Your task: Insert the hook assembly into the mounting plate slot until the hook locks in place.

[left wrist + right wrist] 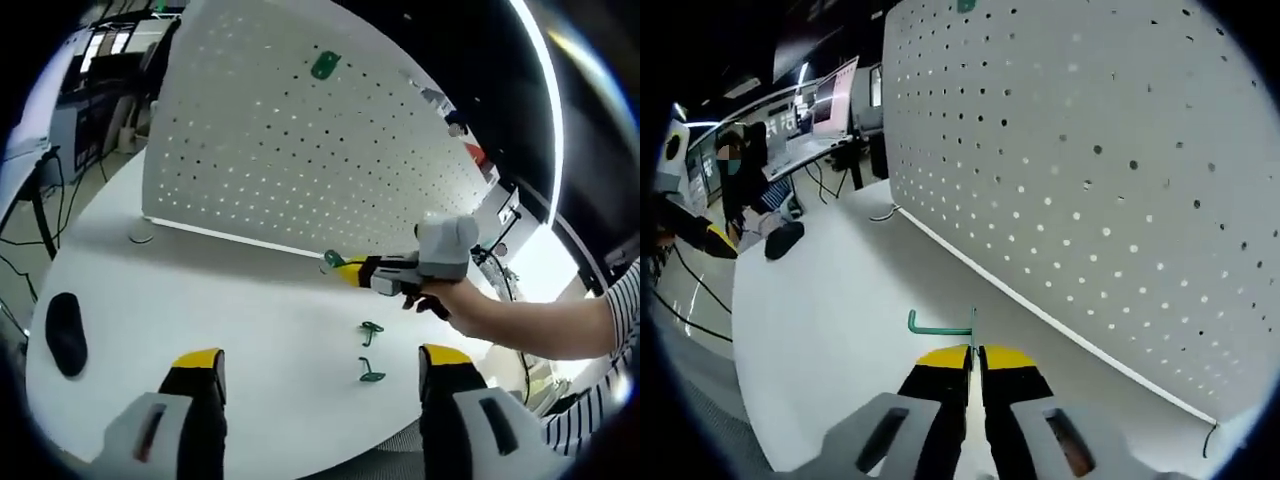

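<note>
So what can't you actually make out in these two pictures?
- Left gripper view: the two loose green hooks on the table are too small to show their shape.
- Left gripper view: the green piece high on the pegboard is too small to tell how it is fixed.
- Right gripper view: the right tongs cover the held green hook's base.

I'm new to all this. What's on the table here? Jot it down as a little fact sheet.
Board: white pegboard standing upright on the table
Hook on board: one green hook near the top
Loose hooks: two green hooks lying on the table
Right gripper: shut on a green hook, near the board's base
Left gripper: open, holding nothing
Other: black mouse
</note>
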